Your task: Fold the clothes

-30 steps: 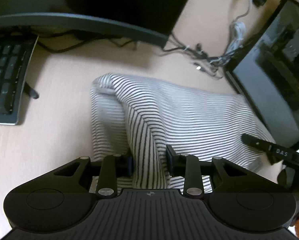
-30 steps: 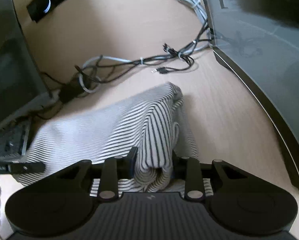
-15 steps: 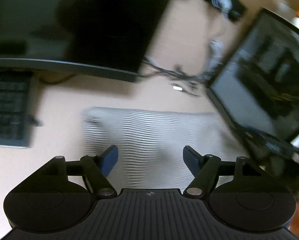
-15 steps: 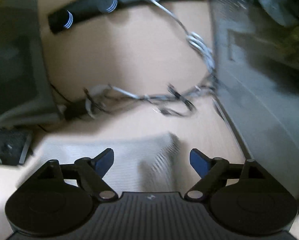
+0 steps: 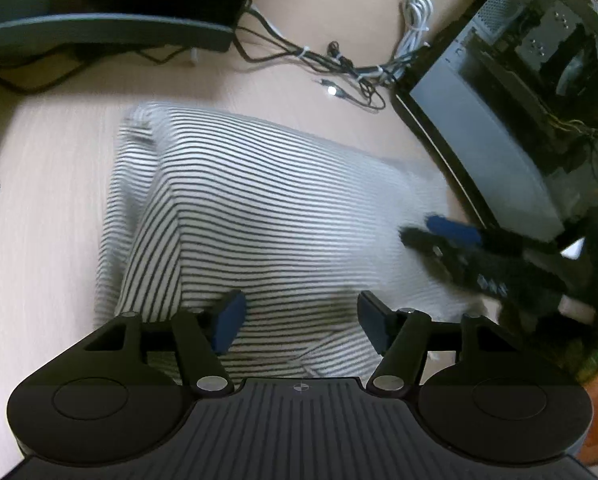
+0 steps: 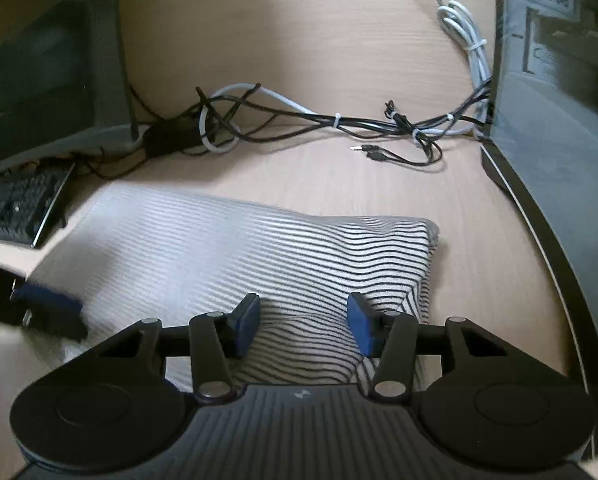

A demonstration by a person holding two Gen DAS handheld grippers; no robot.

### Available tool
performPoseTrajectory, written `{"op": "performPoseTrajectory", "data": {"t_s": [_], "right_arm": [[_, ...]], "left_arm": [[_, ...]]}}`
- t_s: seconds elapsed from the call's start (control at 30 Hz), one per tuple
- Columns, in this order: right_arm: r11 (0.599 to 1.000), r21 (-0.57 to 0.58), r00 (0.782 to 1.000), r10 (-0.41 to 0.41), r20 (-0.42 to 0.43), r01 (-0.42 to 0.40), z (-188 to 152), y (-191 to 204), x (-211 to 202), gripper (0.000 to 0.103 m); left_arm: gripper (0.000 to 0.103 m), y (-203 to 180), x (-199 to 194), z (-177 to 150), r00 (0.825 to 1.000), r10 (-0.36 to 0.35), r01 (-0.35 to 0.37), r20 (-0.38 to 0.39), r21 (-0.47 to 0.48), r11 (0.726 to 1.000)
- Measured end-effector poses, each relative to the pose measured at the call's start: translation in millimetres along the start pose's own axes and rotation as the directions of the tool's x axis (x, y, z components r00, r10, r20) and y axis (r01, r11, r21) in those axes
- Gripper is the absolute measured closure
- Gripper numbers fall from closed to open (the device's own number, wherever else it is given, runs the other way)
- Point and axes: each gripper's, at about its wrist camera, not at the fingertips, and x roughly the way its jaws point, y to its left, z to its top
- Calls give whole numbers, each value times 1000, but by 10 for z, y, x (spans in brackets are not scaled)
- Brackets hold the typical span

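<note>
A white garment with thin black stripes (image 5: 267, 216) lies folded into a rough rectangle on the light wooden desk (image 5: 39, 208). My left gripper (image 5: 301, 318) is open just above its near left part, holding nothing. My right gripper (image 6: 303, 326) is open over the garment's (image 6: 227, 248) near right corner, where a small raised fold sits between the fingers. The right gripper also shows blurred at the right of the left wrist view (image 5: 471, 252), and the left gripper's blue pad shows at the left of the right wrist view (image 6: 47, 300).
A monitor base (image 5: 107, 32) and keyboard (image 6: 15, 208) stand to the left. A dark computer case (image 5: 511, 120) stands along the right, close to the garment's edge. A tangle of black and white cables (image 6: 319, 124) lies behind the garment.
Both grippers held pinched folds of the garment a second ago. They have opened and let go, and the cloth has settled flat. Both grippers swung up, then came back low over it.
</note>
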Motion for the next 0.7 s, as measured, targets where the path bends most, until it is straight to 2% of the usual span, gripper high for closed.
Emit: {"op": "performPoseTrajectory", "data": {"t_s": [0.23,0.3,0.4,0.57,0.63,0.67,0.7], "right_arm": [[997,62,999,-37,-16,38,-359,148,-369,45],[995,94,999,-24,-37,27,-431,219,-475,36],[993,114,996,41,-83,-31,-490,404,-564,22],[995,48,989,95,-113,-90,-445,580,-627,15],[994,58,991,93,-94,-87,-357,507,-664,11],[995,67,994,84,-72,-79,-291,450,-695,2],[995,73,997,68,-40,-65,-217,385,-740,0]], "left_arm": [[38,17,172,189,999,16,-17,30,37,999],[36,26,221,240,999,14,-16,40,53,998],[34,40,324,332,998,10,-15,66,76,997],[33,63,286,352,995,29,-33,99,39,999],[30,57,200,312,993,40,-42,112,16,999],[27,43,120,266,992,41,-42,122,7,999],[25,24,42,222,990,43,-43,132,-4,999]]}}
